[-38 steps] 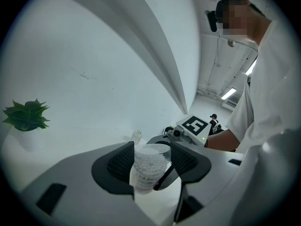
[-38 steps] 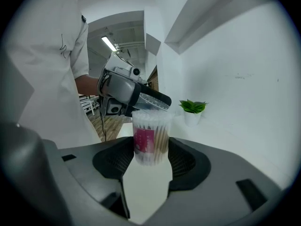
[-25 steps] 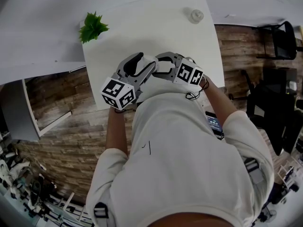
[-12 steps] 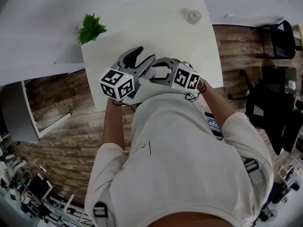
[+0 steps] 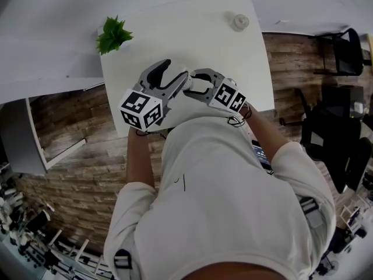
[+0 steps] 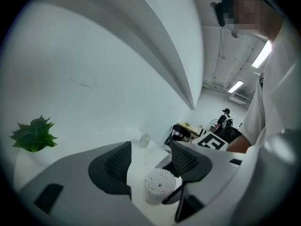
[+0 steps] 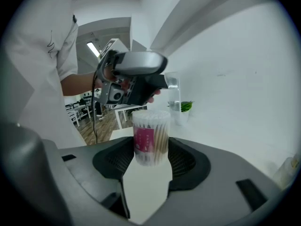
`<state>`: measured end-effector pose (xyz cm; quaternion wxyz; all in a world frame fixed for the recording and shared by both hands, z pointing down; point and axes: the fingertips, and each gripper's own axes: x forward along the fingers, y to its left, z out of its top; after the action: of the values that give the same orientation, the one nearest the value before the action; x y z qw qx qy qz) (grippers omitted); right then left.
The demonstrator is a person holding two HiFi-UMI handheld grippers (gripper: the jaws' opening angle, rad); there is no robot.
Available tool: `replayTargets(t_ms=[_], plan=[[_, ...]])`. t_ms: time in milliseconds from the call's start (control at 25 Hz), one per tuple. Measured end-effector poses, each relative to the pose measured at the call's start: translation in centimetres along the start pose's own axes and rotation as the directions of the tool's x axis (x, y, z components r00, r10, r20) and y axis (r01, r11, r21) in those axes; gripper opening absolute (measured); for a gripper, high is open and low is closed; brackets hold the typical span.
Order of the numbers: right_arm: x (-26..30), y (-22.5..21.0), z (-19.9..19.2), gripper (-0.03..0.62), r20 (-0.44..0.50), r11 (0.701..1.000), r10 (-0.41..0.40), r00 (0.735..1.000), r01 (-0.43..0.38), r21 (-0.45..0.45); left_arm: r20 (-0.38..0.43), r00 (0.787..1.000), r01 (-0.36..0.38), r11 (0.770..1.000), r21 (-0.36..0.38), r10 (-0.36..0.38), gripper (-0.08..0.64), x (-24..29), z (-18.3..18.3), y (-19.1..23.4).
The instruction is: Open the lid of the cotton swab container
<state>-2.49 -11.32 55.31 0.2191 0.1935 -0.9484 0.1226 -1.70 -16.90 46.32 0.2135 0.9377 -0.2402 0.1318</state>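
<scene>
Container (image 7: 151,138) of cotton swabs stands upright between the jaws of my right gripper (image 7: 151,144). I read that grip as firm: both dark pads (image 7: 123,158) press on its clear sides, and its red label (image 7: 144,139) faces the camera. I cannot tell whether its base rests on the table (image 5: 192,39) or hangs just above it.

In my left gripper view I look down on its open top, a tight round bunch of white swab tips (image 6: 159,182) with nothing over them.

The clear lid (image 7: 172,84) is off and up in the air, pinched at the tips of my left gripper (image 6: 149,149). In the right gripper view it sits above and a little beyond the container. Those left jaws have just been opening a touch, yet the lid is between them and hangs clear of the table, so I take it as held. In the left gripper view it is only a faint glassy ring between the pads.

From the head view the two grippers meet nose to nose over the near part of the white table. A green plant (image 5: 113,34) stands at the far left corner and a small pale bottle (image 5: 239,21) near the far right corner, both well apart from the grippers
</scene>
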Motion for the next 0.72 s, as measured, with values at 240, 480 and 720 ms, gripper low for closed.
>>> replayTargets(t_ms=[240, 480, 720], plan=[[-0.2, -2.5, 1.1, 0.224, 0.082, 0.99, -0.112, 0.99, 0.105, 0.093, -0.052, 0.997, -0.061, 0.998, 0.014, 0.061, 0.285, -0.9, -2.7, 0.2], [0.3, -2.4, 2.1, 0.225, 0.066, 0.988, -0.147, 0.987, 0.144, 0.05, -0.076, 0.994, -0.08, 0.996, 0.035, 0.082, 0.302, 0.2, -4.1, -0.1], [0.8, -1.8, 2.3, 0.225, 0.065, 0.99, -0.142, 0.988, 0.14, 0.033, -0.099, 0.99, -0.094, 0.993, 0.076, 0.101, 0.305, 0.9, -5.0, -0.2]])
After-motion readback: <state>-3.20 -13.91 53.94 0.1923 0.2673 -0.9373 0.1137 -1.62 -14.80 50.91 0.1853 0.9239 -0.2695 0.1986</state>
